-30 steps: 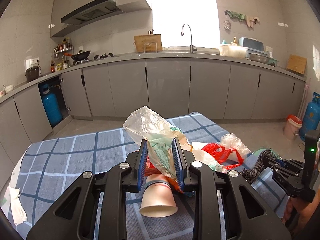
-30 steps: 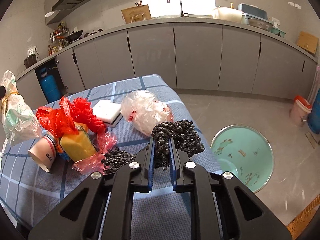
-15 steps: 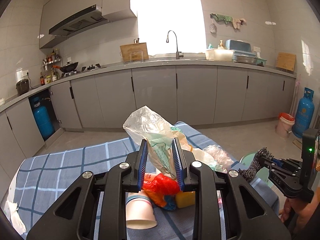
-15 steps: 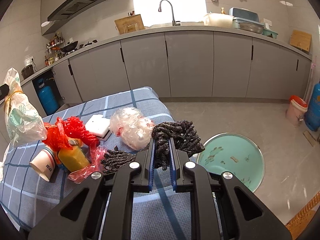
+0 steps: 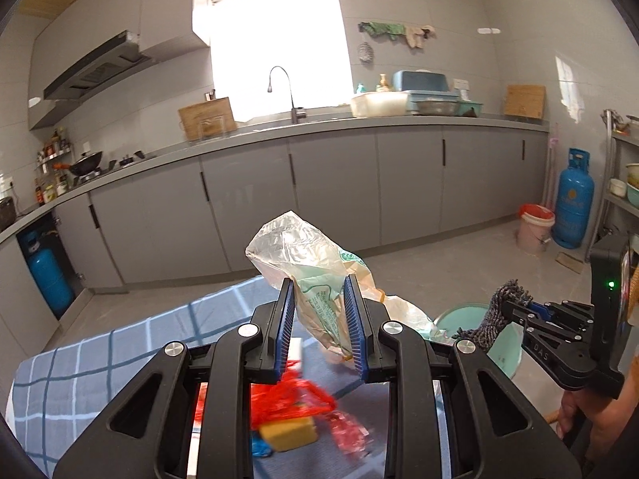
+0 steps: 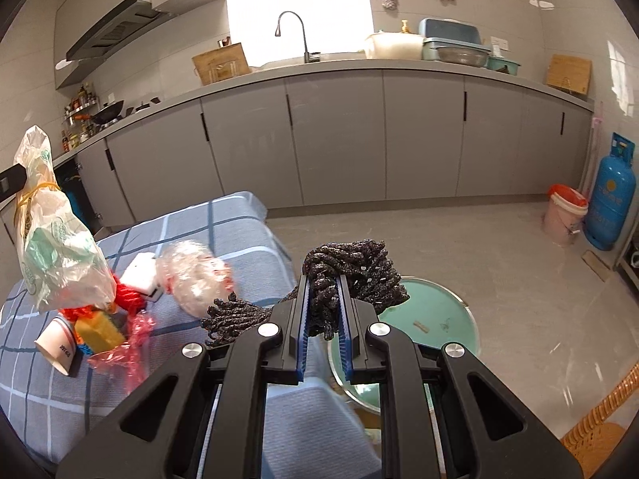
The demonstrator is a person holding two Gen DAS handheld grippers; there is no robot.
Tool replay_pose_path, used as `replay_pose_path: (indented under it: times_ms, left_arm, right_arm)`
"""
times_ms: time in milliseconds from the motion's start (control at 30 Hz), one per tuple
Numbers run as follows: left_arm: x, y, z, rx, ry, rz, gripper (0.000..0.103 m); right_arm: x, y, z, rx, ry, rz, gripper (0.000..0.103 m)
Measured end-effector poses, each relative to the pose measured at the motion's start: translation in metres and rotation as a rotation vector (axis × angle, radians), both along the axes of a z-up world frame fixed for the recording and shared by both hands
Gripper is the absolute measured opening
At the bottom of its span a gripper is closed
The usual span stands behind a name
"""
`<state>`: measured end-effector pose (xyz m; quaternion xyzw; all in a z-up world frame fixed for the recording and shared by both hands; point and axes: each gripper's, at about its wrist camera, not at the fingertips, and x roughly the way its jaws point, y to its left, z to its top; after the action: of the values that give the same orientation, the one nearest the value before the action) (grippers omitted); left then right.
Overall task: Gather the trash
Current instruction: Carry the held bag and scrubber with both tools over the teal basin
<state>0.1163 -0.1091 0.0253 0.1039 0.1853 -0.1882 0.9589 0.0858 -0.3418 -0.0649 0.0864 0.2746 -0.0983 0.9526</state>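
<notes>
Above the checked tablecloth (image 5: 100, 363), left wrist view: the left gripper (image 5: 321, 327) is partly closed, its blue pads pinching a crumpled clear plastic bag (image 5: 315, 263) that stands up between them; under its frame lie red netting (image 5: 291, 397) and a yellow sponge (image 5: 289, 433), blurred. Only this view shows the right gripper (image 5: 509, 307) from outside, at far right in a person's hand (image 5: 587, 419). Right wrist view: the right gripper (image 6: 323, 319) is almost fully closed on a dark knitted rag (image 6: 351, 271), held over the table edge beside a green basin (image 6: 431, 319) on the floor. Only here appear a paper cup (image 6: 56, 345) lying on its side, a white block (image 6: 141, 275) and a clear wrapper ball (image 6: 195, 279).
</notes>
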Motion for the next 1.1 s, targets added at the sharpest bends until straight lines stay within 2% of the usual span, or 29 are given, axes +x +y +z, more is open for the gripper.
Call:
replay_pose_path:
  times_ms: [333,700,1100]
  left_arm:
    - [0.015,-0.072,-0.032,0.049,0.043,-0.119,0.026]
    - [0.053,-0.142,-0.080,0.100,0.143,-0.202,0.026]
    - [0.071,-0.184,-0.118,0.142,0.204,-0.266,0.027]
  right_arm:
    - [-0.002,-0.054,-0.016,0.015,0.015,-0.091,0.014]
    - [0.010,-0.108,-0.033,-0.001,0.047,-0.162,0.014]
    - [0.038,-0.130,-0.055,-0.008,0.083,-0.171,0.015]
